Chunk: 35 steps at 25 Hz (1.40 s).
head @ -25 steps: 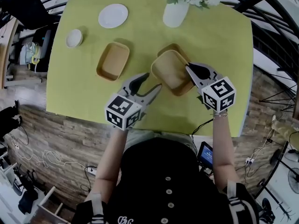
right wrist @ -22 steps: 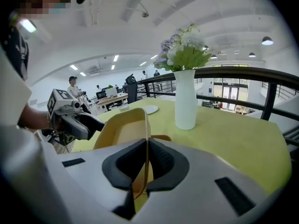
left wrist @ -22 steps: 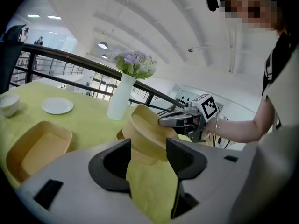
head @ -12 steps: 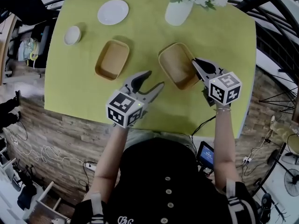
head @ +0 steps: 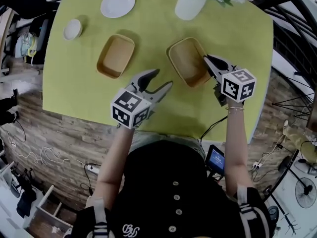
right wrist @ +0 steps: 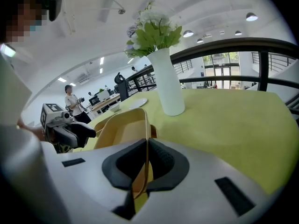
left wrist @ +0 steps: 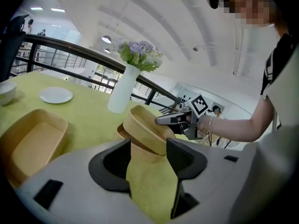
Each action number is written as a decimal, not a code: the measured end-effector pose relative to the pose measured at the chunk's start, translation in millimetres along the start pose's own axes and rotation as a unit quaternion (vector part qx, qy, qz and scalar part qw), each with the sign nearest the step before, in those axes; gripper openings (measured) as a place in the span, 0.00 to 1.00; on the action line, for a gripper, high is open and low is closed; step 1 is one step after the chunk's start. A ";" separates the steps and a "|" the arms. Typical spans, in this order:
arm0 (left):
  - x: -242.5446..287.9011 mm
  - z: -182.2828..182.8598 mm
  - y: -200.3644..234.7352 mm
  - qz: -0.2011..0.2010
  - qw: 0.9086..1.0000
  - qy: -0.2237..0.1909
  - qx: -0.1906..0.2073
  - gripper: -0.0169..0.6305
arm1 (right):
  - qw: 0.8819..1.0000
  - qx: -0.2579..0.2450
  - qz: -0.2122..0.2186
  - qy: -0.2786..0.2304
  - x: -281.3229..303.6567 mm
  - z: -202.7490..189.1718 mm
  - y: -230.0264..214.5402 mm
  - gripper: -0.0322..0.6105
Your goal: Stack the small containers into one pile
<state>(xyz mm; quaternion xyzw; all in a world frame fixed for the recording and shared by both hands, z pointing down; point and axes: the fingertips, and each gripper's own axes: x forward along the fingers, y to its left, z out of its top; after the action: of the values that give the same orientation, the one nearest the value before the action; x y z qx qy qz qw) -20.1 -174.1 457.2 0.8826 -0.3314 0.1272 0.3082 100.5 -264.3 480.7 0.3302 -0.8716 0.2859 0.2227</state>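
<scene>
1. The right gripper [head: 207,60] is pinching the near right wall of the held container [head: 187,59], a tan tray sitting right of centre on the yellow-green bench [head: 148,31].
2. In the right gripper view, the fingers [right wrist: 164,161] are pressing together on that thin wall, with only the rim's thickness between them. The right gripper [right wrist: 146,147] is looking along the held container [right wrist: 122,127].
3. From the left gripper view, the held container [left wrist: 145,124] is tilting. Its end towards the vase is riding high, and the right gripper [left wrist: 161,120] is biting the rim on the right.
4. The rim of the lower container [left wrist: 120,132] is peeking out under the tilted one, so the two are overlapping. How far one is seated in the other can't be told.
5. The left gripper [head: 163,79] is hovering over the near bench edge, just left of the pair and touching nothing.
6. Its fingers [left wrist: 111,163] are standing wide apart with only bench cloth between them.
7. The lone container [head: 115,56] is lying flat and open, left of the pair and clearly apart from it.
8. At the far side, the white vase [head: 190,5] with flowers is standing upright. The plate [head: 117,4] and the small bowl [head: 72,29] are sitting off to the left.
</scene>
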 end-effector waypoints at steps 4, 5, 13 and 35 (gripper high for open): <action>2.2 -0.9 2.6 0.001 1.000 0.001 -0.006 0.39 | 1.000 0.007 0.002 0.009 5.2 -3.2 -2.5 0.09; 2.5 -0.8 3.3 0.001 1.000 0.001 -0.007 0.39 | 1.000 0.008 0.002 0.011 6.5 -3.8 -2.8 0.09; 6.3 -3.1 7.8 0.003 1.000 0.004 -0.014 0.39 | 1.000 0.012 0.006 0.025 16.4 -8.5 -6.6 0.09; -1.4 -9.2 10.8 0.008 1.000 0.011 -0.017 0.39 | 0.997 -0.051 -0.036 0.044 27.1 -17.3 -9.7 0.30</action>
<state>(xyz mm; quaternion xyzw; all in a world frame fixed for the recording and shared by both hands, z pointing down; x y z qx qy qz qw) -28.6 -173.9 468.7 0.8731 -0.3374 0.1338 0.3255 92.3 -271.2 512.5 0.3366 -0.8621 0.2466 0.2874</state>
